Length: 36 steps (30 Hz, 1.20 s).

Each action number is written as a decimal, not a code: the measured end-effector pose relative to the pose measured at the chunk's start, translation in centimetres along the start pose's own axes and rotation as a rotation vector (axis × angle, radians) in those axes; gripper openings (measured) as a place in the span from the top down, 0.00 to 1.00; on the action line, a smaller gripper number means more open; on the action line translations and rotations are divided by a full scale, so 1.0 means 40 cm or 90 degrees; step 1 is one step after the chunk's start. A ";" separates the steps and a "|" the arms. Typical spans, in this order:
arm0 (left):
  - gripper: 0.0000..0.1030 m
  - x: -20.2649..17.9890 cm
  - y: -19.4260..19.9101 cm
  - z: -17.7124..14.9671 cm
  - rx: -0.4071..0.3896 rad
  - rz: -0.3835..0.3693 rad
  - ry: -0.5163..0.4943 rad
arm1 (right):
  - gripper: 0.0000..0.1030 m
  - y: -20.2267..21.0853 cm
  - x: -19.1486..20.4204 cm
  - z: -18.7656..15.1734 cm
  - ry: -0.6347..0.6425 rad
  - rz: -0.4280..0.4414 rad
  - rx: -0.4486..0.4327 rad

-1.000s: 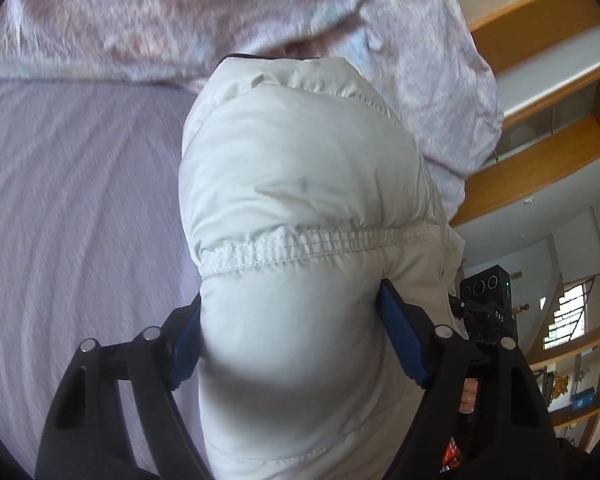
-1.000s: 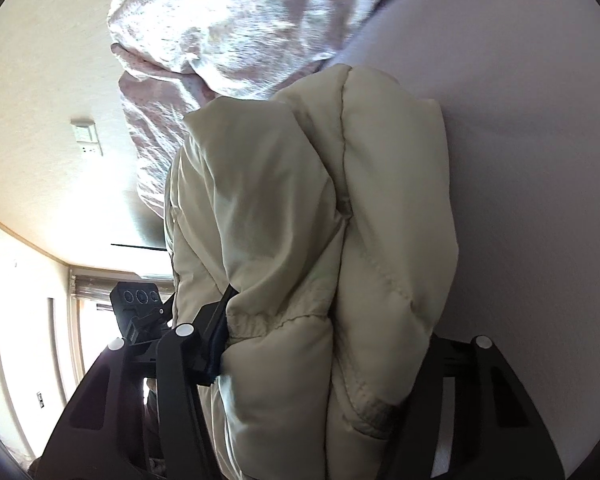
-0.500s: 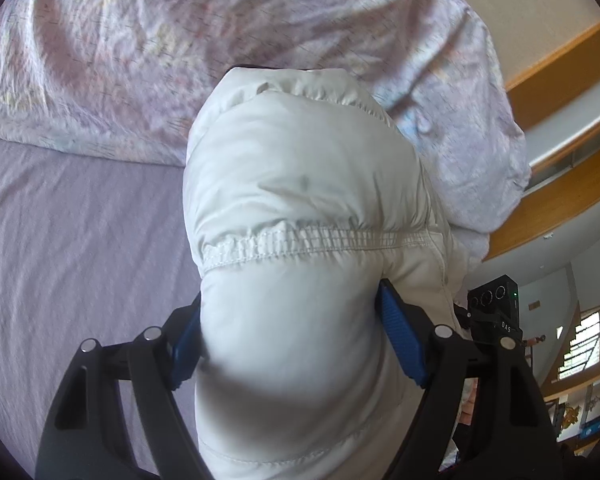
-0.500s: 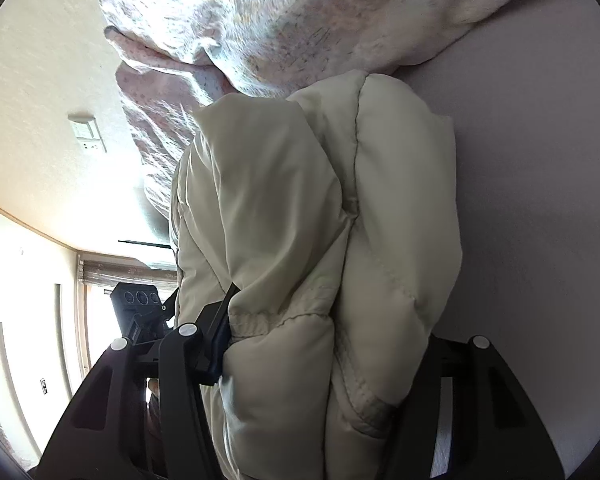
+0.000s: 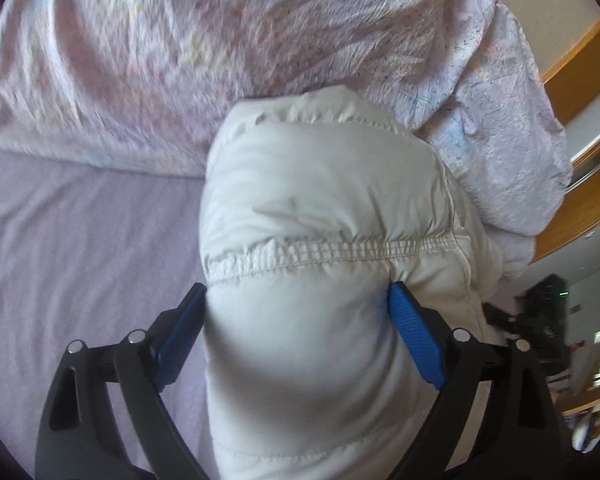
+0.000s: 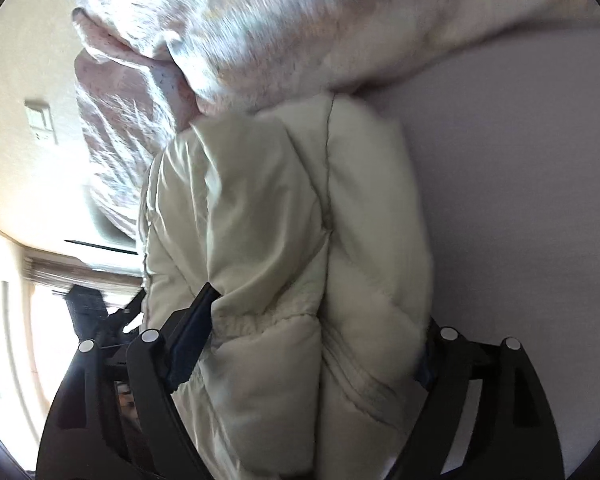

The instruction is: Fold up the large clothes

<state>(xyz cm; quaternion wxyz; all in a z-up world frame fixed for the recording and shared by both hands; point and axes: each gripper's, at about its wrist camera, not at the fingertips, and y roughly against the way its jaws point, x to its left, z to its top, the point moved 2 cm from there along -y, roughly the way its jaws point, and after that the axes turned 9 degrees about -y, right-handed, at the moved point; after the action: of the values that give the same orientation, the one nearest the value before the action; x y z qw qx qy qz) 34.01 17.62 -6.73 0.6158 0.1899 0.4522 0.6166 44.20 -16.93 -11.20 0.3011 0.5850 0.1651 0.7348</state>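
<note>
The padded jacket (image 5: 324, 216) is a cream quilted garment, bundled between both grippers above the lilac bed sheet (image 5: 68, 248), with its far end against the rumpled floral duvet (image 5: 220, 48). The left gripper (image 5: 296, 312) straddles the bundle just below a stitched elastic seam; its jaws have just been opening, and its blue pads (image 5: 414, 344) still touch the fabric on both sides without visibly denting it. The right gripper (image 6: 316, 344) straddles a thicker double fold; its jaws have also just been opening, with the padding still filling the gap between them. Handling judgement: the garment is light, soft and springy, and its smooth shell is likely slippery. It re-expands when released. Take hold at seams, hem or cuff, where the stitched fabric is thinner, not across the puffed panels.
</note>
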 end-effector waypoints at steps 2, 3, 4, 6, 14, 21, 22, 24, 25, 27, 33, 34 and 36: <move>0.12 -0.016 0.020 0.006 -0.009 0.039 -0.017 | 0.18 0.060 0.011 0.004 0.014 -0.037 -0.053; 0.12 -0.029 0.027 0.013 -0.016 0.050 -0.023 | 0.18 0.081 0.021 0.005 0.023 -0.051 -0.071; 0.12 -0.036 0.039 0.013 -0.025 0.056 -0.031 | 0.18 0.106 0.039 0.002 0.045 -0.063 -0.092; 0.11 -0.064 0.061 0.017 -0.045 0.065 -0.052 | 0.18 0.129 0.075 -0.007 0.090 -0.088 -0.119; 0.08 -0.180 0.040 0.040 -0.064 0.121 -0.132 | 0.35 0.051 0.255 -0.085 0.310 -0.206 -0.183; 0.06 -0.181 -0.003 0.029 -0.059 0.160 -0.161 | 0.45 -0.010 0.257 -0.050 0.298 -0.217 -0.195; 0.05 -0.181 -0.006 0.030 -0.060 0.162 -0.164 | 0.45 -0.022 0.256 -0.045 0.293 -0.221 -0.193; 0.02 -0.178 -0.012 0.032 -0.062 0.167 -0.172 | 0.45 -0.038 0.249 -0.040 0.284 -0.230 -0.189; 0.02 -0.176 -0.016 0.032 -0.063 0.167 -0.174 | 0.44 -0.046 0.242 -0.037 0.281 -0.236 -0.187; 0.02 -0.171 -0.022 0.033 -0.066 0.166 -0.176 | 0.42 -0.057 0.231 -0.038 0.280 -0.241 -0.184; 0.02 -0.161 -0.045 0.035 -0.074 0.170 -0.172 | 0.39 -0.098 0.207 -0.048 0.283 -0.239 -0.199; 0.02 -0.159 -0.049 0.035 -0.074 0.170 -0.171 | 0.39 -0.102 0.206 -0.050 0.284 -0.235 -0.203; 0.02 -0.154 -0.060 0.033 -0.079 0.168 -0.167 | 0.38 -0.106 0.202 -0.052 0.280 -0.227 -0.205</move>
<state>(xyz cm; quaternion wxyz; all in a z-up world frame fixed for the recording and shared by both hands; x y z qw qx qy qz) 37.52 11.90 -5.95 0.5936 0.2877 0.3004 0.6890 42.16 -8.34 -8.12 0.4706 0.3187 0.2075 0.7962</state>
